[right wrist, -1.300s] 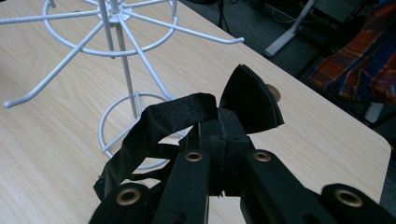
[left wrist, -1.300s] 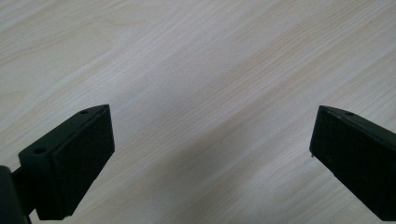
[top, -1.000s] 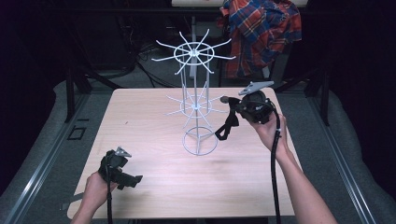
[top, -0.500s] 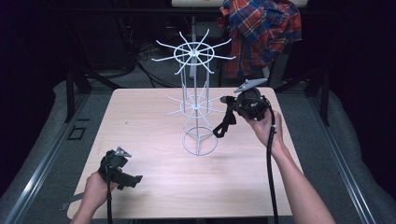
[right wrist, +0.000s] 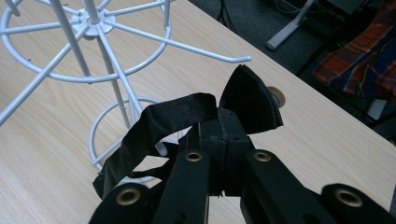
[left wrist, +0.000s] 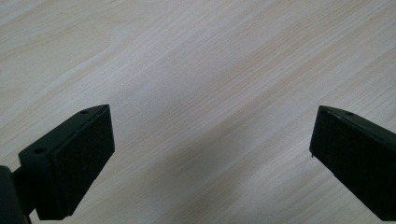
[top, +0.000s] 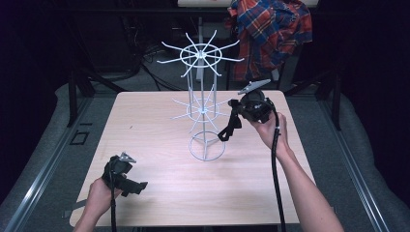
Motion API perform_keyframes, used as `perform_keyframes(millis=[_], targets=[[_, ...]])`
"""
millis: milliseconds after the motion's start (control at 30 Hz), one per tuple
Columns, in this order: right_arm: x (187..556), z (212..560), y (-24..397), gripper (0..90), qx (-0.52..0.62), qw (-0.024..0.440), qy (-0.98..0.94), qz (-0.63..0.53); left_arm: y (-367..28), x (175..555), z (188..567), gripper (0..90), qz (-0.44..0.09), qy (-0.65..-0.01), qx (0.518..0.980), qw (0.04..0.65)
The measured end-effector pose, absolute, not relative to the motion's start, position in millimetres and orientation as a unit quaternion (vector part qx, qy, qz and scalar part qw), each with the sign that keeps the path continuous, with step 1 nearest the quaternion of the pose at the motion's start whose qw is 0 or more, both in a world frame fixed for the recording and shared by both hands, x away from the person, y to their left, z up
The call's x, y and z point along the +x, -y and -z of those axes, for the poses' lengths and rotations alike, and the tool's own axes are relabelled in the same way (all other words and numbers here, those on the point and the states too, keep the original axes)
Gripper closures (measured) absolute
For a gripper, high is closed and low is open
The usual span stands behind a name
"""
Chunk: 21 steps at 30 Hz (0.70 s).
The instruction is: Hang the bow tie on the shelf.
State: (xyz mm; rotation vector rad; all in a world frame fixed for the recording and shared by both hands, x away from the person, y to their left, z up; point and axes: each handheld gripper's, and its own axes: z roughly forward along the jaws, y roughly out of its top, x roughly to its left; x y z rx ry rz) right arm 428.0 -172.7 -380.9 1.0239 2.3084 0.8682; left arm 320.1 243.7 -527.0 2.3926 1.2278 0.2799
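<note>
The left gripper [top: 126,180] rests low at about seven o'clock on the wooden table [top: 159,121], its jaws spread wide over bare wood and holding nothing; it is best left parked there, out of the way. At the middle of the table stands the white wire rack [top: 203,104], with two tiers of radiating hooks above a ring base. At about two o'clock from that base, the right gripper [top: 236,112] has its jaws pressed fully together on a black bow tie [right wrist: 250,100], whose black strap [right wrist: 154,126] loops out and dangles toward the rack. The step in hand looks like hanging the tie on a lower-tier hook. To do it well, the strap's loop should face the upturned tip of the nearest hook [right wrist: 236,58], come in level from beyond the tip, then slide inward along the wire before the jaws let go. Approach slowly, since the light rack could tip or spin if nudged.
</note>
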Motion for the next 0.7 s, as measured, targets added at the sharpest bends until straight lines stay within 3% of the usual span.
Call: perform_keyframes(millis=[700], targets=[[439,406,178,90.0,0.403,0.177,-0.829,-0.345,-243,320,527,0.1,-0.101,-0.443,0.864,0.217]])
